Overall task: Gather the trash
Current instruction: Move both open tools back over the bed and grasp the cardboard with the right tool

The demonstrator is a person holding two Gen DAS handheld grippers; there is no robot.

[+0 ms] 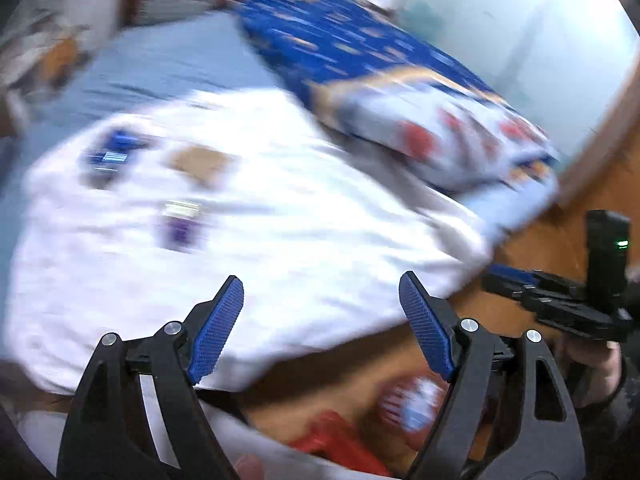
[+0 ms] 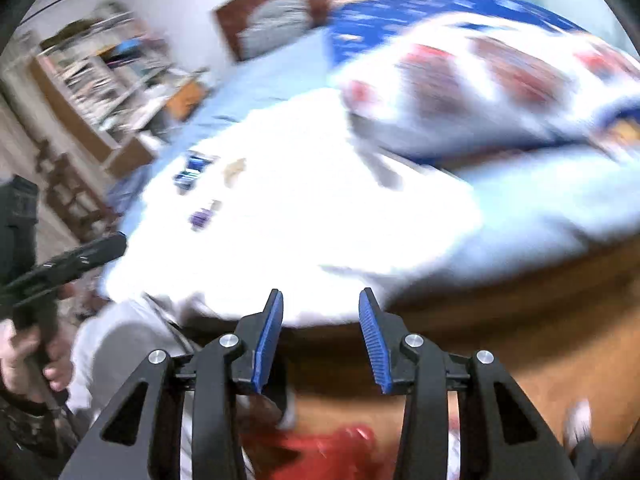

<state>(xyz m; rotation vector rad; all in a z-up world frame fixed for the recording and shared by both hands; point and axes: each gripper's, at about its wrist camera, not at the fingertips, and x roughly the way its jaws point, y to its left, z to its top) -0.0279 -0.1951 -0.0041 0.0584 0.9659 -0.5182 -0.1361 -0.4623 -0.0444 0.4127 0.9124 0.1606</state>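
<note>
Both views are motion-blurred. Three scraps lie on a white sheet [image 1: 280, 208] on the bed: a blue wrapper [image 1: 112, 152], a brown paper piece [image 1: 200, 162] and a purple-and-silver wrapper [image 1: 182, 222]. They also show in the right wrist view: the blue wrapper [image 2: 192, 170], the brown piece [image 2: 235, 169], the purple wrapper [image 2: 203, 216]. My left gripper [image 1: 322, 308] is open and empty above the sheet's near edge. My right gripper [image 2: 320, 320] is open and empty, also short of the scraps. Something red [image 2: 332, 446] shows below both grippers, too blurred to name.
A blue patterned quilt and pillow [image 1: 420, 92] lie on the bed's right side. A wooden floor [image 1: 580, 208] lies right of the bed. Cluttered shelves [image 2: 104, 64] stand at the left. The right gripper body [image 1: 560, 296] is beside my left one.
</note>
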